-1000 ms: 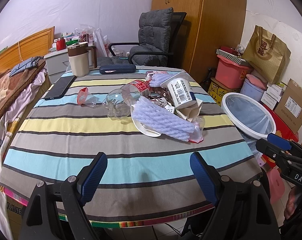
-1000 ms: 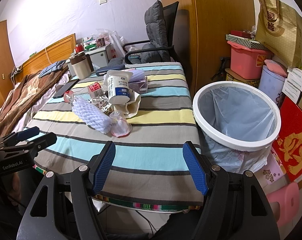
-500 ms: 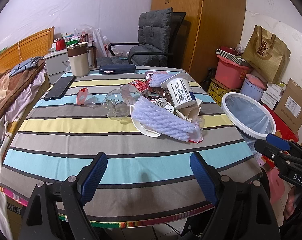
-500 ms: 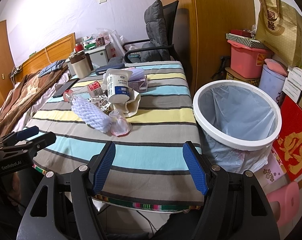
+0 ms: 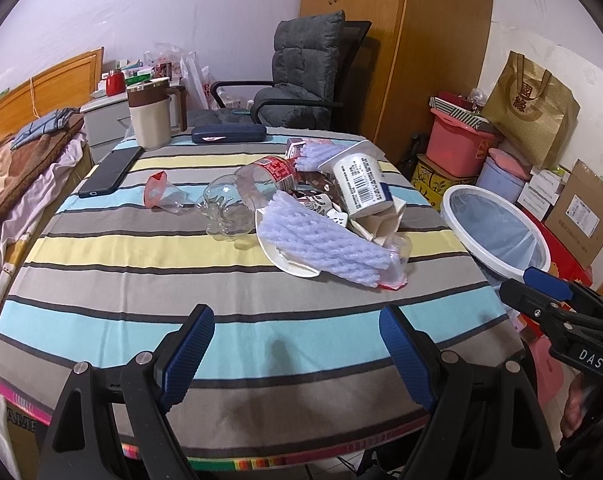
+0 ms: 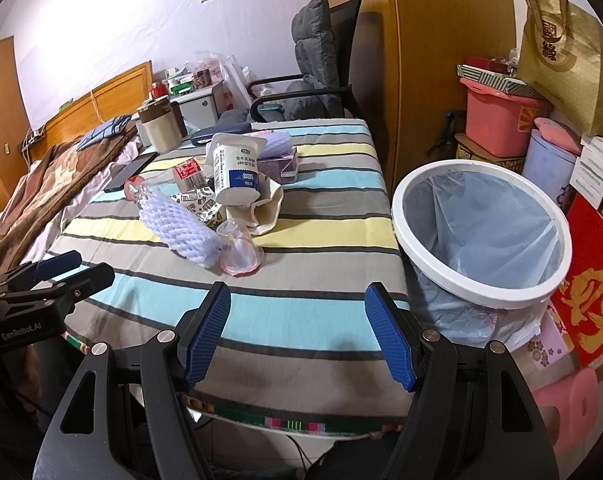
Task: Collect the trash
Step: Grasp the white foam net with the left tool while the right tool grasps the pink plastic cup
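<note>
A heap of trash lies mid-table: a purple foam net, a white yogurt cup, a clear plastic bottle, a small clear cup with a red rim, and a white paper plate. A white-rimmed bin with a plastic liner stands off the table's right side. My left gripper hangs open over the near table edge, nothing in it. My right gripper is open too, at the table's near right corner beside the bin.
A striped cloth covers the table. At its far end are a phone, a beige jug and a dark case. A grey chair stands behind, a bed to the left, boxes and tubs to the right.
</note>
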A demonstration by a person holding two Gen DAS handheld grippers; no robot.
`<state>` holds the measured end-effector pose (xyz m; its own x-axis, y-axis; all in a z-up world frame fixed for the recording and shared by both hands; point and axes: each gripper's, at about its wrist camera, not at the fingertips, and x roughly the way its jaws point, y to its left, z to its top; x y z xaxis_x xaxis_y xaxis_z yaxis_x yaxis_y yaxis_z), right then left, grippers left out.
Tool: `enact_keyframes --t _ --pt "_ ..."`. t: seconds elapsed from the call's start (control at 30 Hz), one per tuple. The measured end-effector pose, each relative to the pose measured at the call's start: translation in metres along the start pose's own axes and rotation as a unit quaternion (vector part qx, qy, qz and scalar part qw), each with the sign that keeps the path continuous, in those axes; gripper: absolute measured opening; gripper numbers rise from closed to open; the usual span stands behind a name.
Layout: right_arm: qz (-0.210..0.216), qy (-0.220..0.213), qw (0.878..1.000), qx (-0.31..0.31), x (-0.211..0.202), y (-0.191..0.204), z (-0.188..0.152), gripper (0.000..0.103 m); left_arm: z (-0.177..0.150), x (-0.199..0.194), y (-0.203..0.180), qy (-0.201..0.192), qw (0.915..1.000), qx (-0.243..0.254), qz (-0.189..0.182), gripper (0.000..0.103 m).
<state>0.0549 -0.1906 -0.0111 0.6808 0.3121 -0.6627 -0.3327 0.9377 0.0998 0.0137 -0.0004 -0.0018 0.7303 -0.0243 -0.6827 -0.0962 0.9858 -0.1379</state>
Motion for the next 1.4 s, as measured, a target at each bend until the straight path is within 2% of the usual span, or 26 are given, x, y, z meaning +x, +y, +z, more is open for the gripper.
enact_keyframes --t 0.2,0.37,0.6,0.8,0.93,1.0,1.07,1.17,1.3,1.4 --pt "0.015 0.005 1.000 -0.007 0.017 0.002 0.010 0.071 0.009 0.023 0.011 0.016 0.9997 -0.018 -0.005 0.084" --pt "0.028 0.013 0.999 -0.007 0.030 0.005 0.020 0.071 0.018 0.034 0.014 0.009 0.9997 -0.022 -0.010 0.083" --pt "0.043 -0.002 0.999 -0.014 0.041 0.010 0.041 0.071 0.036 0.055 0.018 0.016 0.9977 -0.053 -0.040 0.083" --pt "0.038 0.000 0.999 -0.008 0.043 0.001 0.041 0.071 0.048 0.079 0.014 0.036 0.9950 -0.073 -0.058 0.083" --pt "0.045 0.012 0.999 -0.009 0.050 0.000 0.040 0.070 0.051 0.090 0.013 0.046 0.9938 -0.079 -0.064 0.055" --pt "0.053 0.021 0.998 -0.008 0.054 0.001 0.039 0.069 0.051 0.092 0.015 0.046 0.9927 -0.084 -0.073 0.046" --pt "0.061 0.026 0.998 -0.008 0.056 0.003 0.039 0.066 0.050 0.090 0.017 0.041 0.9931 -0.081 -0.074 0.032" --pt "0.075 0.031 0.997 -0.012 0.060 0.007 0.039 0.063 0.047 0.085 0.022 0.038 0.9914 -0.087 -0.091 0.023" --pt "0.086 0.042 0.995 -0.020 0.066 0.013 0.036 0.057 0.043 0.075 0.028 0.032 0.9910 -0.089 -0.096 0.020" --pt "0.091 0.052 0.994 -0.024 0.072 0.015 0.036 0.048 0.043 0.067 0.031 0.027 0.9909 -0.087 -0.099 0.020"
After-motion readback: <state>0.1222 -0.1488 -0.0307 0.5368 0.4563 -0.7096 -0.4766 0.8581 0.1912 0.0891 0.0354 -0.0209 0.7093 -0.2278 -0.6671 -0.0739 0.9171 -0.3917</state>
